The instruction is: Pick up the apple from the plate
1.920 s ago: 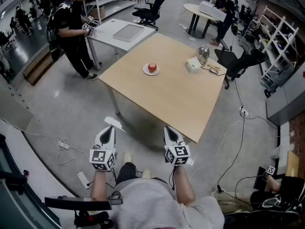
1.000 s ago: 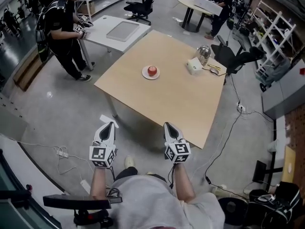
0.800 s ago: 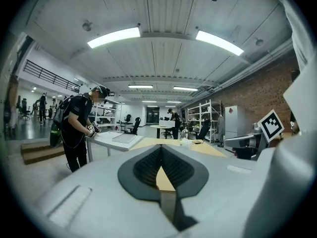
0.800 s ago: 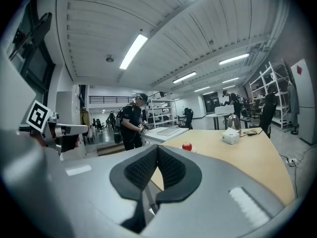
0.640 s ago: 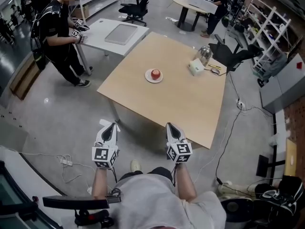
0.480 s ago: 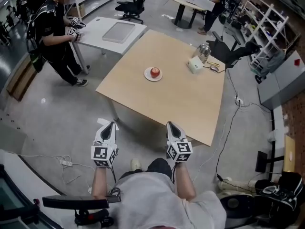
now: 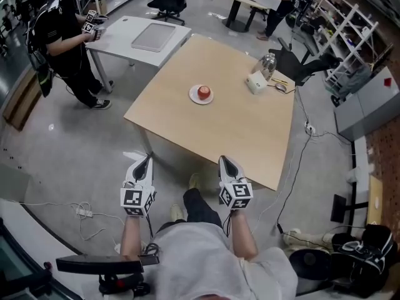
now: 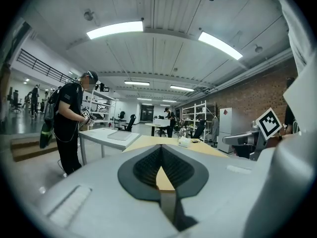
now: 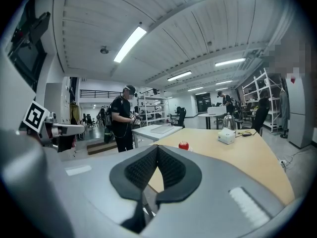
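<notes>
A red apple (image 7: pixel 204 92) sits on a small white plate (image 7: pixel 194 97) near the middle of the wooden table (image 7: pixel 237 136). Both grippers are held out short of the table's near edge, over the floor, far from the apple. My left gripper (image 7: pixel 145 159) is shut with nothing in it, and my right gripper (image 7: pixel 223 159) is shut and empty too. In the right gripper view the apple (image 9: pixel 184 145) shows small just above and right of the shut jaws (image 9: pixel 157 147). In the left gripper view the shut jaws (image 8: pixel 161 147) cover the table's middle, so the apple is hidden.
A white tissue box (image 7: pixel 254 83) and a shiny jar (image 7: pixel 267 64) stand at the table's far right. A person (image 7: pixel 59 30) stands at a white table (image 7: pixel 140 37) to the left. Office chairs (image 7: pixel 300 61), shelves and floor cables (image 7: pixel 84 211) surround the table.
The view has moved toward the wooden table, whose near edge now lies closer to both grippers. Both grippers stayed shut and side by side.
</notes>
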A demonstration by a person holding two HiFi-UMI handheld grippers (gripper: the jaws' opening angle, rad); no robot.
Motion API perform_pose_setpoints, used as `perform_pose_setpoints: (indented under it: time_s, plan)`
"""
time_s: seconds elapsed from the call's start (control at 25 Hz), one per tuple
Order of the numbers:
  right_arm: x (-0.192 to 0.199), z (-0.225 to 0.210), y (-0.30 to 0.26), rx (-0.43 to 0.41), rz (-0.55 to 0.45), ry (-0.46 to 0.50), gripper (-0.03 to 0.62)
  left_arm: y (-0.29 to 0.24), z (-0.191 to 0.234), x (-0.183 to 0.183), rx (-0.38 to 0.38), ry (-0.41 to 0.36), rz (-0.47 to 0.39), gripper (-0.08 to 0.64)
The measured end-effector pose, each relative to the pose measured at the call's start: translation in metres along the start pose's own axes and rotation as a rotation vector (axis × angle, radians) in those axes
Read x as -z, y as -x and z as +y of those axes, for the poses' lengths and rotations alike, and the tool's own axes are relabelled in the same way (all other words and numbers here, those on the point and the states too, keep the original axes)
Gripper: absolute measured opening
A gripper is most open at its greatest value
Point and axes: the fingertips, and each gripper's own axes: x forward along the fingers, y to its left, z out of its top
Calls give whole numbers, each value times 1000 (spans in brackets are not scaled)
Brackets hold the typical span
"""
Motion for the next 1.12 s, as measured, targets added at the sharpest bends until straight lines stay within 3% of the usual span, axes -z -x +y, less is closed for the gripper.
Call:
perform_pose_setpoints:
  time_s: [0.6,1.12]
  plan:
    - [-20,-39,-80,-7,-8,19,6,-82,23,-15,-5,-16,5,20]
    - [-15,-81,-160,-18,33,9,6,-169,36,-8,16,-28,77,20]
